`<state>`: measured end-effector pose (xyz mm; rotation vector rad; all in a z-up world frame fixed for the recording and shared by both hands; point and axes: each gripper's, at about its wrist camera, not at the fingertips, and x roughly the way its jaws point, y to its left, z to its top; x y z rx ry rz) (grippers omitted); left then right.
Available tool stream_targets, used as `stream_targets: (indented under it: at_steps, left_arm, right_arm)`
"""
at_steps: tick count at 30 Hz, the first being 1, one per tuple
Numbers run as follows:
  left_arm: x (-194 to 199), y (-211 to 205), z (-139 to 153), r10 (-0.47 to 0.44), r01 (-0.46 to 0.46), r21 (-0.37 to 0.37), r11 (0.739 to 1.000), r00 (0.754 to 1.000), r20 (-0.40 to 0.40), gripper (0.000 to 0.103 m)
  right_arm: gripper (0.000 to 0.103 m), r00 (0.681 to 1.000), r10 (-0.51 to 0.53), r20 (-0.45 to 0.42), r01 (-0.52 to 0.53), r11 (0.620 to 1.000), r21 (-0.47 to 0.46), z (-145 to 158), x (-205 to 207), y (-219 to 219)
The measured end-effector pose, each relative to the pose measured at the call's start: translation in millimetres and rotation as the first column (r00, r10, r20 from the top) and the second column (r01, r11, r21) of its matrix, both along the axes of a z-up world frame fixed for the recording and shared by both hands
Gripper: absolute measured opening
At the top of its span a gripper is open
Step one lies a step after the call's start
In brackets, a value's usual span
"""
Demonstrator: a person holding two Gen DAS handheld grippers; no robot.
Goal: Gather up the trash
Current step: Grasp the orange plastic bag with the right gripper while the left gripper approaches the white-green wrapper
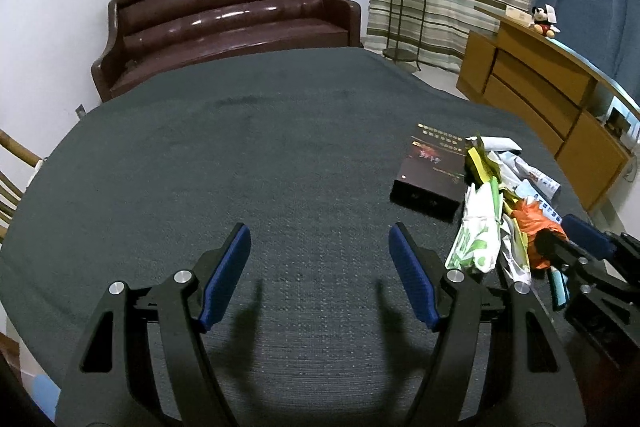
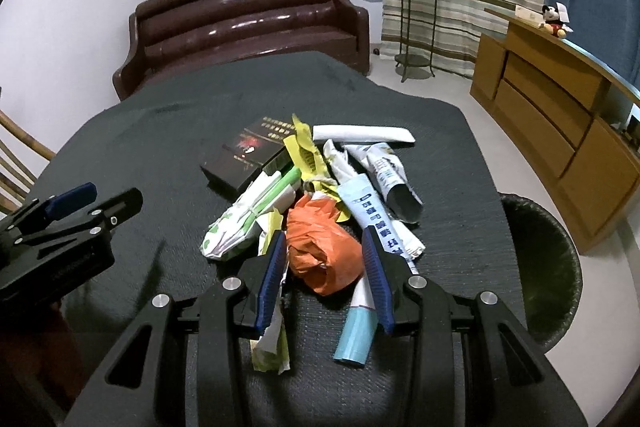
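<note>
A pile of trash lies on the dark table cloth [image 2: 160, 131]: an orange crumpled bag [image 2: 324, 251], a green-white wrapper [image 2: 244, 223], a light blue tube [image 2: 360, 323], yellow strips [image 2: 306, 151] and white paper rolls [image 2: 362, 135]. My right gripper [image 2: 324, 259] is open, its blue pads on either side of the orange bag, not closed on it. My left gripper [image 1: 320, 255] is open and empty over bare cloth, left of the pile [image 1: 500, 211]. It also shows in the right wrist view [image 2: 92, 203]. The orange bag [image 1: 536, 223] shows beside the right gripper [image 1: 576, 239].
A dark box [image 2: 244, 155] lies at the pile's far left, also in the left view [image 1: 432, 171]. A dark mesh bin [image 2: 548, 267] stands beside the table's right edge. A brown sofa [image 2: 248, 27] is behind the table, a wooden cabinet [image 2: 560, 115] on the right, a chair [image 2: 16, 155] on the left.
</note>
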<state>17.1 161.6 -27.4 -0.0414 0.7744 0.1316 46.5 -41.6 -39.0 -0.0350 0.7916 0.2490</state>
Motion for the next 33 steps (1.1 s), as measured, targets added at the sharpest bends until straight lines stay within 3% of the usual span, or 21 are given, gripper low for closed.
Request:
stream_targets:
  at_steps: [16, 33]
  left_arm:
    - [7, -15, -6, -0.042, 0.042, -0.021, 0.999, 0.999, -0.017, 0.070]
    - [13, -52, -1, -0.122, 0.122, -0.024, 0.992, 0.992, -0.009, 0.070]
  right_arm:
    - [0.038, 1.000, -0.009, -0.003, 0.009, 1.000, -0.007, -2, 2, 2]
    - [0.038, 0.995, -0.076, 0.072, 0.074, 0.997, 0.028, 24, -4, -33]
